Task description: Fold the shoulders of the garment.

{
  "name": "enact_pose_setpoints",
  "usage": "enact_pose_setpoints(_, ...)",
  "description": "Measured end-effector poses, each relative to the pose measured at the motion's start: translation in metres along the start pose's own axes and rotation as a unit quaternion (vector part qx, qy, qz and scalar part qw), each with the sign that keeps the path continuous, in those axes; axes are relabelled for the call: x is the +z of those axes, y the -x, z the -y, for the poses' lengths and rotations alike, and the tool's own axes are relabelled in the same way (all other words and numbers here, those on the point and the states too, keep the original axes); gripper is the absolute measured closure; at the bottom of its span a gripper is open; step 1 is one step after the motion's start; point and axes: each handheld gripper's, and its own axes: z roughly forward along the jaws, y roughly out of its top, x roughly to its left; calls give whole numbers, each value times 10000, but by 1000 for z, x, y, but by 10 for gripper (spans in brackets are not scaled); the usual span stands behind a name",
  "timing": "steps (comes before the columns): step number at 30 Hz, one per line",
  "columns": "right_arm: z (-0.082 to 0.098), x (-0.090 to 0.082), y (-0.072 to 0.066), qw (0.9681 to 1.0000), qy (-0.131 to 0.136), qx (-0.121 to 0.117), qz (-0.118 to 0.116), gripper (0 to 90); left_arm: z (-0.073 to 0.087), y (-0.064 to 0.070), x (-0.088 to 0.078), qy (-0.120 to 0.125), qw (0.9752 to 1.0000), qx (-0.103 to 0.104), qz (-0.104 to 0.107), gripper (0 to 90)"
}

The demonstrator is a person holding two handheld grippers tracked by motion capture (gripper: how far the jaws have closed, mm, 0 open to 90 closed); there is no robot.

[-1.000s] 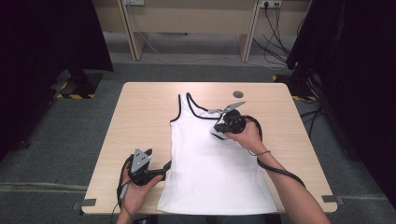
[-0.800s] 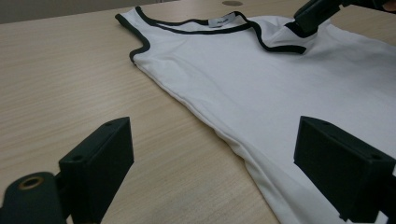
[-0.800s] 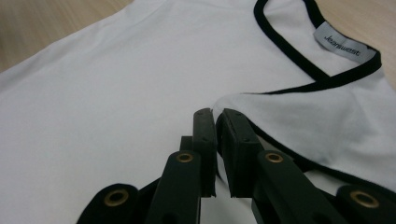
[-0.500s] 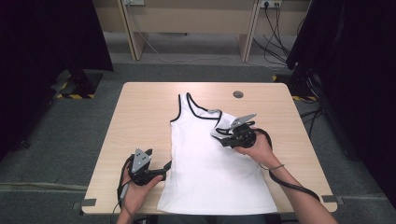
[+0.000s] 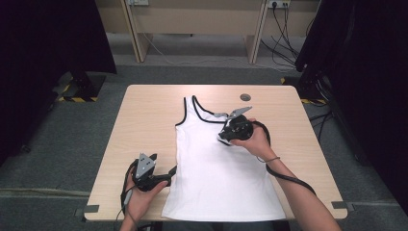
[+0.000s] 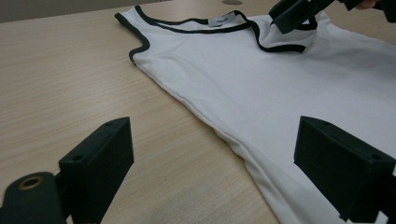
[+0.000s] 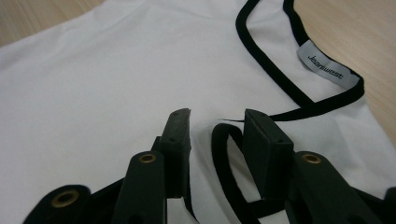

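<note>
A white tank top [image 5: 216,173] with black trim lies flat on the wooden table [image 5: 144,120], neckline at the far end. Its right shoulder strap [image 7: 224,140] is folded back onto the chest. My right gripper [image 5: 222,134] hovers low over that fold. Its jaws have just been opening, and they stand apart with the trim loop lying loose between them [image 7: 217,123]. My left gripper [image 5: 163,174] rests near the table's front left, jaws wide open [image 6: 215,154] at the shirt's side seam [image 6: 233,140], gripping nothing. The right gripper's jaw tips [image 6: 294,16] touch the strap in the left gripper view.
A round cable hole [image 5: 245,96] sits in the table beyond the neckline. A brand label [image 7: 327,63] is sewn inside the collar. The right gripper's cable [image 5: 284,175] trails along the forearm. Desks with cables and dark curtains stand beyond the table.
The right gripper pulled the shoulder strap toward the person, then moved back toward the neckline and opened, leaving the strap folded on the shirt. The left gripper stayed put.
</note>
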Motion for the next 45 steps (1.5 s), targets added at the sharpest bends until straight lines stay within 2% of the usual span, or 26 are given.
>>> enact_pose_setpoints(1, 0, 5, 2, 9999, -89, -7, -86, 735, 0, 0, 0, 2, 10000, -1, 1, 113)
enact_pose_setpoints(2, 0, 5, 2, 9999, -89, -7, -86, 735, 0, 0, 0, 7, 10000, -2, -1, 113)
enact_pose_setpoints(3, 0, 7, 5, 9997, -137, 89, -194, 811, 0, 0, 0, 11, 10000, -5, -3, 113)
enact_pose_setpoints(5, 0, 6, 7, 9996, -133, 155, -208, 828, 0, 0, 0, 7, 10000, -12, 1, 113)
enact_pose_setpoints(6, -3, -5, 14, 9988, 98, 401, -257, 828, 0, 0, 0, 7, 10000, -12, 1, 113)
enact_pose_setpoints(9, -3, -5, 14, 9988, 98, 401, -257, 849, 0, 0, 0, -1, 10000, -5, -2, 114)
enact_pose_setpoints(10, -7, -20, 22, 9959, 498, 732, -195, 850, 0, 0, 0, -3, 10000, 14, -3, 114)
enact_pose_setpoints(11, -7, -20, 22, 9959, 498, 732, -195, 850, 0, 0, 0, -3, 10000, 14, -3, 113)
enact_pose_setpoints(12, -5, -36, 23, 9919, 846, 943, -66, 850, 0, 0, 0, -3, 10000, 14, -3, 113)
enact_pose_setpoints(17, -5, -36, 23, 9919, 846, 943, -66, 849, 0, 0, 0, -5, 10000, 8, -2, 113)
enact_pose_setpoints(18, 4, -35, 10, 9940, 746, 782, -176, 848, 0, 1, 0, -12, 10000, 25, -3, 113)
enact_pose_setpoints(19, 4, -35, 10, 9940, 746, 782, -176, 848, 0, 1, 0, -12, 10000, 25, -3, 113)
enact_pose_setpoints(20, 15, -32, -1, 9954, 629, 668, -278, 848, 0, 1, 0, -12, 10000, 25, -3, 113)
enact_pose_setpoints(22, 15, -32, -1, 9954, 629, 668, -278, 844, 0, 1, 0, -20, 10000, 35, -6, 113)
enact_pose_setpoints(23, 25, -27, -7, 9966, 516, 562, -315, 844, 0, 1, 0, -20, 10000, 35, -6, 113)
enact_pose_setpoints(25, 25, -27, -7, 9966, 516, 562, -315, 833, 0, 1, 0, -9, 10000, 36, -6, 114)
enact_pose_setpoints(26, 34, -26, -12, 9970, 425, 516, -400, 833, 0, 1, 0, -9, 10000, 36, -6, 114)
enact_pose_setpoints(28, 34, -26, -12, 9970, 425, 516, -400, 823, 0, 1, 0, -27, 10000, 33, -9, 113)
enact_pose_setpoints(31, 49, -28, -19, 9973, 349, 432, -477, 806, 0, 1, 1, -32, 10000, 38, -2, 113)
enact_pose_setpoints(32, 49, -28, -19, 9973, 349, 432, -477, 756, 0, 1, 1, -34, 10000, 36, -2, 113)
enact_pose_setpoints(34, 54, -31, -19, 9974, 273, 413, -516, 756, 0, 1, 1, -34, 10000, 36, -2, 113)
enact_pose_setpoints(35, 54, -31, -19, 9974, 273, 413, -516, 713, 0, 1, 0, -24, 10000, 38, 0, 113)
enact_pose_setpoints(38, 61, -41, -10, 9968, 311, 508, -541, 689, 0, 1, 0, -21, 10000, 23, 4, 112)
enact_pose_setpoints(40, 64, -51, 1, 9960, 431, 656, -424, 677, 0, 1, 1, -35, 10000, 26, 0, 113)
enact_pose_setpoints(42, 67, -62, 15, 9948, 529, 858, -172, 665, 0, 1, 1, -41, 10000, 38, 0, 112)
enact_pose_setpoints(45, 69, -75, 39, 9908, 570, 1172, 356, 643, 0, 1, 1, -41, 10000, 38, -7, 113)
